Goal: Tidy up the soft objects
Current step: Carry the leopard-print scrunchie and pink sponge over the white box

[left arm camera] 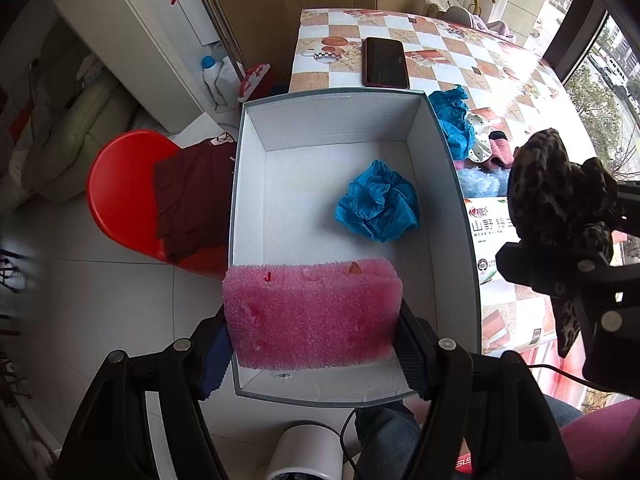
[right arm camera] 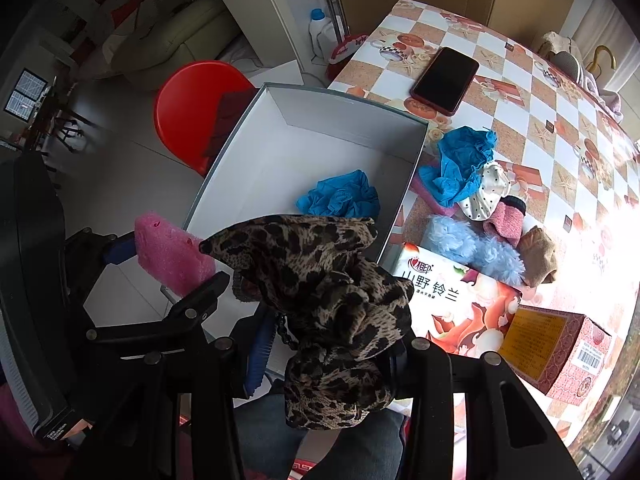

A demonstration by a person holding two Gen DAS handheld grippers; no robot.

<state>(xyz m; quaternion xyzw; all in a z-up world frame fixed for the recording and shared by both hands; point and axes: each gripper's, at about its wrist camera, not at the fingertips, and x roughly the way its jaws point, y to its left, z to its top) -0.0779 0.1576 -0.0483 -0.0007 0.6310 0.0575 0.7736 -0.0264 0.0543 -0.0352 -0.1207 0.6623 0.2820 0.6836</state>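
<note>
My left gripper (left arm camera: 312, 334) is shut on a pink foam sponge (left arm camera: 312, 316) and holds it over the near end of the white open box (left arm camera: 248, 184). A crumpled blue cloth (left arm camera: 376, 206) lies inside the box at the right. My right gripper (right arm camera: 324, 360) is shut on a leopard-print fabric piece (right arm camera: 324, 300), held beside the box's right side; it shows at the right of the left wrist view (left arm camera: 560, 184). More soft items lie on the table: a blue cloth (right arm camera: 460, 164), a dotted white piece (right arm camera: 484, 192), a fluffy light-blue piece (right arm camera: 476, 248), pink (right arm camera: 506, 222) and tan (right arm camera: 538, 256) pieces.
The checkered table (right arm camera: 540, 92) holds a dark phone (right arm camera: 446, 80), a tissue pack (right arm camera: 460, 304) and a red patterned carton (right arm camera: 560, 352). A red stool (left arm camera: 116, 196) with dark red cloth (left arm camera: 188, 200) stands left of the box. White bottles (left arm camera: 218, 76) stand on the floor.
</note>
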